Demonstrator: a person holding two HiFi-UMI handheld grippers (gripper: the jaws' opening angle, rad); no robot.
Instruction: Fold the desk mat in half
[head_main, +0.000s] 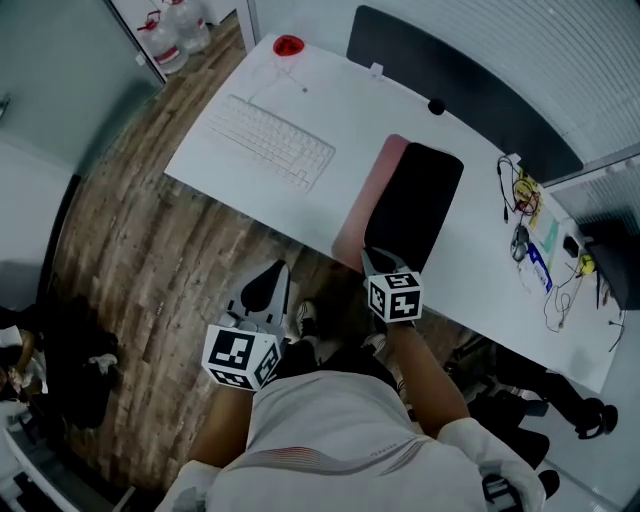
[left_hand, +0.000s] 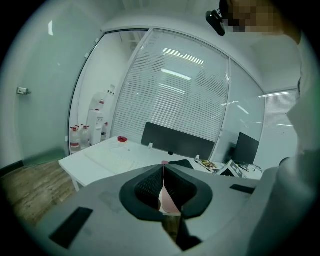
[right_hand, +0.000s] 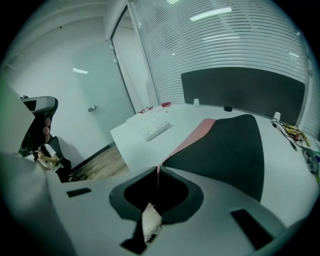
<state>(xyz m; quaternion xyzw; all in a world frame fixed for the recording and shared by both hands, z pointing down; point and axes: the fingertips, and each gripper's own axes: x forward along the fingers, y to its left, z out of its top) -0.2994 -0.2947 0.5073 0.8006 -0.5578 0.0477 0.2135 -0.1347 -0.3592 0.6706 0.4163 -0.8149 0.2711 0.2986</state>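
A: Where does the mat (head_main: 415, 195) lie from us?
B: On the desk (head_main: 350, 100), straight ahead of the right claw (head_main: 376, 258), whose tip sits at its near end. Its long axis runs away from us, black layer over pink.
A: And the claws?
B: Both pressed together, empty. The left claw (head_main: 275, 270) hangs off the desk over the floor (head_main: 170, 240), so the right is nearer.

The white surface (head_main: 345, 115) stands on a wood-plank floor (head_main: 150, 250). On it lies the desk mat (head_main: 420, 195) — black layer uppermost, a pink strip showing along its left side, its near end at the front edge. Well to the left lies a white keyboard (head_main: 268, 140), with a small red thing (head_main: 288, 45) at the far corner. A tangle of cables (head_main: 530, 215) lies at the right end — apart from the mat.
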